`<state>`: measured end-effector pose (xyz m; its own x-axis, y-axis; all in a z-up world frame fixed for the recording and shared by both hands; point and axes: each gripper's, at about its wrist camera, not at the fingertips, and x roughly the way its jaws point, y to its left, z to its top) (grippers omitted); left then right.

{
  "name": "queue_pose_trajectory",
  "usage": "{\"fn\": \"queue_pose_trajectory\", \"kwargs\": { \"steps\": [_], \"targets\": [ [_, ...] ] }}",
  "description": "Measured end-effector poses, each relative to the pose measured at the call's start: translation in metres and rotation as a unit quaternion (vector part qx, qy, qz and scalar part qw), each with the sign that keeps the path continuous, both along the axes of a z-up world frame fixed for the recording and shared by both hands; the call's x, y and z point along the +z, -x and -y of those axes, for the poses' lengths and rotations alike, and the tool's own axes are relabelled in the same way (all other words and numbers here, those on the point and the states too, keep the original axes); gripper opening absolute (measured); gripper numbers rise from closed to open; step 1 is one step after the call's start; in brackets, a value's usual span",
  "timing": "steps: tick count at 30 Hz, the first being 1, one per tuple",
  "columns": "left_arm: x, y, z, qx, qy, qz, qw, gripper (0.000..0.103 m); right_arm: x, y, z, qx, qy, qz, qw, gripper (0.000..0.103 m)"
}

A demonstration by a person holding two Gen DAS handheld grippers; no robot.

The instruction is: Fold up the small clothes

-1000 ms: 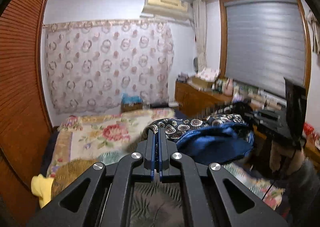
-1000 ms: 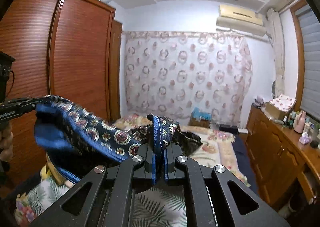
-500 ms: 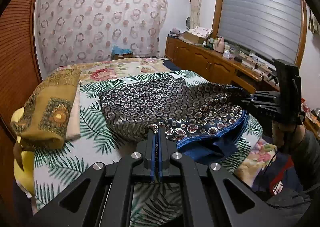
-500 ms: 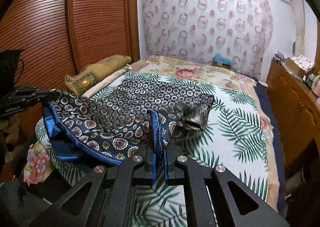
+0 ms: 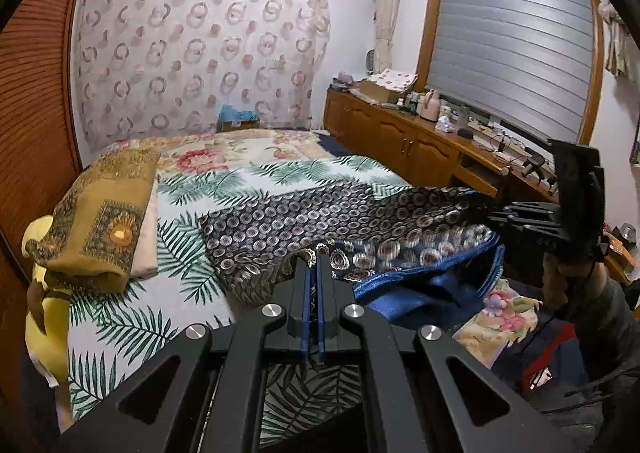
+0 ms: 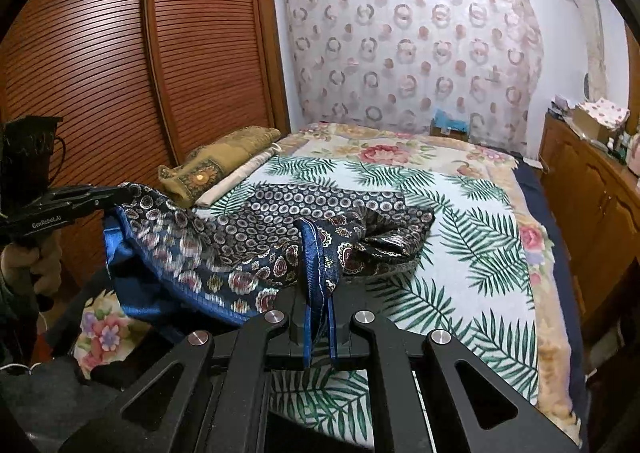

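Observation:
A dark silky cloth (image 5: 288, 221) with ring and paisley prints and a blue hem lies spread across the bed (image 5: 192, 305), its near edge lifted. My left gripper (image 5: 313, 259) is shut on that edge at one corner. In the right wrist view my right gripper (image 6: 316, 289) is shut on the blue hem of the cloth (image 6: 320, 201), which drapes over its fingers. Each gripper shows in the other's view: the right gripper (image 5: 490, 215) at the cloth's right end, the left gripper (image 6: 128, 191) at its left end. The stretch between them sags, slightly blurred.
A folded mustard cloth (image 5: 100, 213) lies on the bed's left side by the louvred wardrobe (image 6: 120, 73). A wooden sideboard (image 5: 420, 145) with clutter runs along the right. A person's hand (image 5: 568, 273) grips the right handle. Palm-leaf bedspread (image 6: 460, 253) lies bare to the right.
Both grippers have come down with the cloth. It hung bunched in the air before; now most of it lies spread on the bed, with only the near edge held up.

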<state>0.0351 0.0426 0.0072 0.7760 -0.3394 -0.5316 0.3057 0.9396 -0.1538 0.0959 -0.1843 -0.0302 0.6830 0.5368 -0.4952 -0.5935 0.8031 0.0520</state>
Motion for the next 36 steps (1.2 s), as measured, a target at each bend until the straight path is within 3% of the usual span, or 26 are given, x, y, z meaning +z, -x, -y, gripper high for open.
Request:
{"fn": "queue_pose_trajectory", "kwargs": {
  "steps": [4, 10, 17, 23, 24, 26, 28, 30, 31, 32, 34, 36],
  "targets": [
    [-0.014, -0.021, -0.004, 0.009, 0.005, -0.017, 0.9998, 0.003, -0.006, -0.019, 0.006, -0.009, -0.014, -0.028, 0.999, 0.005],
    [-0.01, -0.068, -0.014, 0.032, 0.025, -0.01, 0.9991, 0.003, 0.004, -0.073, -0.004, -0.029, -0.057, -0.039, 0.997, 0.006],
    [-0.007, -0.13, -0.02, 0.066, 0.009, 0.006, 0.9978, 0.003, 0.004, -0.148, -0.036, -0.068, -0.036, -0.024, 0.997, 0.006],
    [-0.016, -0.145, -0.024, 0.075, 0.009, -0.005, 0.9972, 0.005, -0.012, -0.184, -0.053, -0.084, -0.023, -0.039, 0.995, 0.006],
    [-0.017, -0.144, -0.026, 0.078, 0.008, -0.005, 0.9969, 0.01, -0.012, -0.187, -0.055, -0.084, -0.025, -0.041, 0.995, 0.007],
    [-0.017, -0.14, -0.028, 0.076, 0.013, -0.002, 0.997, 0.031, -0.015, -0.19, -0.057, -0.084, -0.031, -0.043, 0.995, 0.015],
    [-0.017, -0.134, -0.027, 0.068, 0.013, 0.006, 0.9976, 0.044, -0.01, -0.192, -0.057, -0.095, -0.029, -0.041, 0.994, 0.023],
    [-0.015, -0.126, -0.027, 0.058, 0.015, 0.011, 0.9981, 0.052, -0.004, -0.19, -0.055, -0.093, -0.035, -0.033, 0.994, 0.046],
    [-0.014, -0.122, -0.027, 0.056, 0.019, 0.015, 0.9982, 0.063, -0.001, -0.187, -0.054, -0.095, -0.037, -0.029, 0.994, 0.05],
    [-0.012, -0.119, -0.028, 0.055, 0.022, 0.018, 0.9981, 0.071, -0.001, -0.184, -0.05, -0.097, -0.038, -0.026, 0.994, 0.052],
    [-0.009, -0.114, -0.027, 0.048, 0.026, 0.02, 0.9983, 0.079, 0.0, -0.178, -0.043, -0.092, -0.042, -0.019, 0.995, 0.052],
    [-0.011, -0.111, -0.025, 0.042, 0.021, 0.016, 0.9988, 0.079, -0.002, -0.17, -0.037, -0.083, -0.036, -0.009, 0.996, 0.052]
  ]
}}
